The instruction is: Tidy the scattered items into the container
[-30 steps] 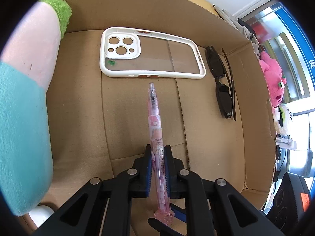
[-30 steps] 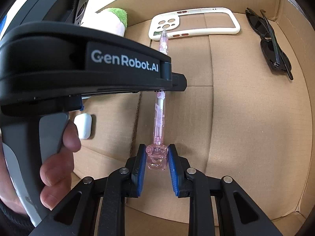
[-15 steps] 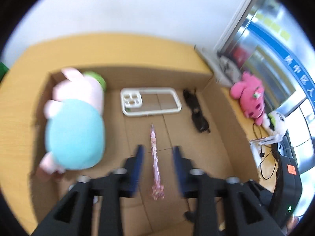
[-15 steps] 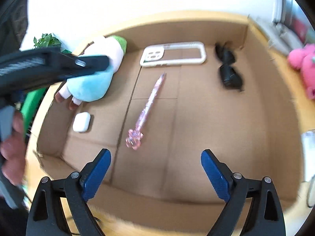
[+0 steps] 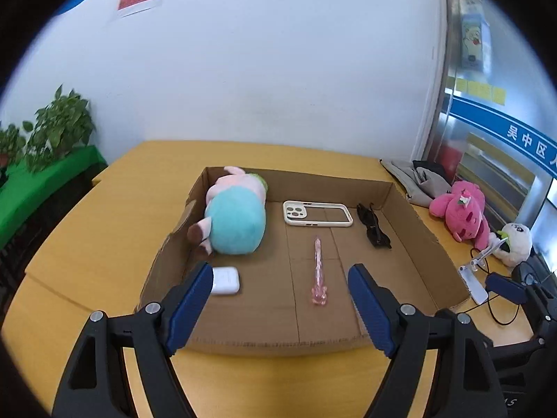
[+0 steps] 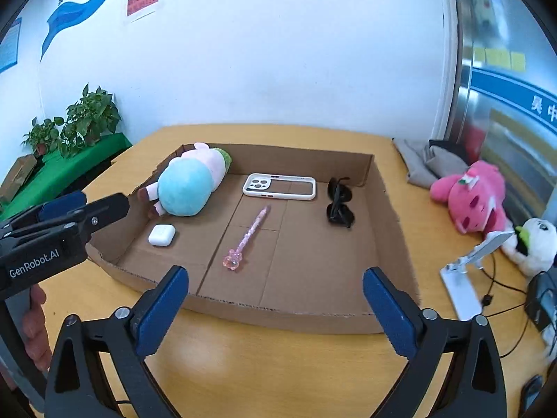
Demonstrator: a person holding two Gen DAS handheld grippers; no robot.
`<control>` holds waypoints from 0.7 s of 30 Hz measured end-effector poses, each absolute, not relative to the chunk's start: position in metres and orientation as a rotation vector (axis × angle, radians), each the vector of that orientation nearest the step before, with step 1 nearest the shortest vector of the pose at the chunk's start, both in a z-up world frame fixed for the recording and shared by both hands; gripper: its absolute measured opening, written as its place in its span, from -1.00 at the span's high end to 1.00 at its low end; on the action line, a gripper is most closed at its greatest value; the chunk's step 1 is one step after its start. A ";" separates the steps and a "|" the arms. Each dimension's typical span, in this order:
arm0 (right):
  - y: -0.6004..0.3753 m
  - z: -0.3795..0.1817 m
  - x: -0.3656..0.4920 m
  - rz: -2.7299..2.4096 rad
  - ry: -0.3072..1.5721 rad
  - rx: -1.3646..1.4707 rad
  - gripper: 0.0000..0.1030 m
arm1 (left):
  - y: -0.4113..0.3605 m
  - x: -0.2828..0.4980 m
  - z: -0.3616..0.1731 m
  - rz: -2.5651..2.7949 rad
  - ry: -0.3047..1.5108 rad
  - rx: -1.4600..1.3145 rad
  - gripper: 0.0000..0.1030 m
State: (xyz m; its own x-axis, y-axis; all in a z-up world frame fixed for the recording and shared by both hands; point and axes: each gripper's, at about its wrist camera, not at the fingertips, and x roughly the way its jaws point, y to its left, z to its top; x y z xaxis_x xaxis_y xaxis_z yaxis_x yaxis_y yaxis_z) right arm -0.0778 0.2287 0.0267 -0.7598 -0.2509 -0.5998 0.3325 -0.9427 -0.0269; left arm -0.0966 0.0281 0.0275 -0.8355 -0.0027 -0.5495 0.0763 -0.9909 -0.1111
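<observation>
Both tools are held above the near edge of the cardboard box (image 6: pixel 390 209), which rests on the yellow desk (image 6: pixel 243 355).

Left tool (image 5: pixel 280 304): fingers spread wide, nothing between the blue pads (image 5: pixel 189 308). Right tool (image 6: pixel 275 308): fingers likewise spread wide and empty. In the right wrist view, the left tool's black body also shows at 9 o'clock, gripped by the person's hand (image 6: pixel 33 334).

Contents of the box, left wrist view:
- Pink pen (image 5: pixel 318 271): lies flat on the box floor near the centre, its ornamental end toward 6 o'clock and its tip toward 12 o'clock. It is clear of both tools.
- White phone case (image 5: pixel 317 213): lies flat at 12 o'clock from the pen, near the far wall.
- Black sunglasses (image 5: pixel 373 230): folded, at 2 o'clock from the pen, just beside the phone case.
- Plush toy (image 5: pixel 235 219): teal and pink, lies on its side against the left wall, at 10 o'clock from the pen.
- White earbud case (image 5: pixel 225 280): at 9 o'clock from the pen, near the plush toy's feet.

Outside the box, at 3 o'clock on the desk, lie a pink plush (image 6: pixel 470 196), a white plush (image 6: pixel 534 244) and a white phone stand (image 6: pixel 466 278).
</observation>
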 end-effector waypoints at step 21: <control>0.253 0.024 -0.028 -2.746 0.146 0.801 -0.99 | 0.052 -0.028 0.014 -2.928 0.119 0.828 -0.55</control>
State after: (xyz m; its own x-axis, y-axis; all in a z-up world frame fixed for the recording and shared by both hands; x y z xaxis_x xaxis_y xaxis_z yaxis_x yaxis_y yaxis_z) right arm -0.0277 0.2532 0.0240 -0.8082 -0.2344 -0.5403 0.2905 -0.9567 -0.0196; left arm -0.0283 0.0524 0.0137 -0.8477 -0.0712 -0.5256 0.1135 -0.9923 -0.0487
